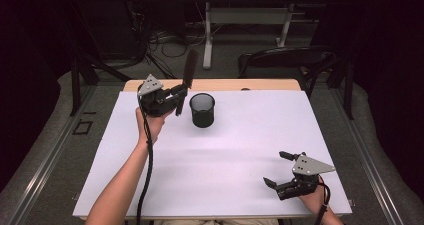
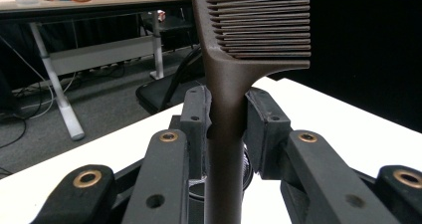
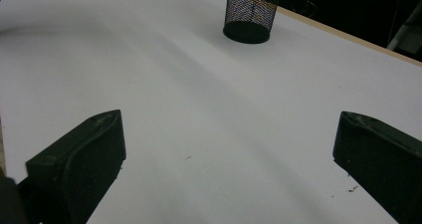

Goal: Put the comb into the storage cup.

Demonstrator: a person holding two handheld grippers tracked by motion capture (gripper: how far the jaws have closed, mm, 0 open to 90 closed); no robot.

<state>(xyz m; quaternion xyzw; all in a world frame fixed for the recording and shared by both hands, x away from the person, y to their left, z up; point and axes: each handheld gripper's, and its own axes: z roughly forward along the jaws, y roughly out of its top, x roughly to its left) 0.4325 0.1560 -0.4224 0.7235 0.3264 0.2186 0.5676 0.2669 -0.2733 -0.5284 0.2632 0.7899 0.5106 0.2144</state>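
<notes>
A dark comb [image 1: 190, 67] stands upright in my left gripper [image 1: 179, 96], just left of a black mesh cup [image 1: 202, 109] at the back of the white table [image 1: 225, 155]. In the left gripper view both pads clamp the comb's handle [image 2: 225, 134], its teeth [image 2: 263, 22] spreading to the right above the jaws. My right gripper [image 1: 279, 169] rests near the table's front right corner, jaws wide apart with nothing between them. From the right gripper view the mesh cup [image 3: 249, 16] sits far ahead beyond its two fingertips [image 3: 87, 154].
Behind the table stand a black chair [image 1: 285, 60], a desk frame with white legs [image 1: 247, 17] and loose cables [image 1: 160, 40] on the floor. White tabletop stretches between the two grippers.
</notes>
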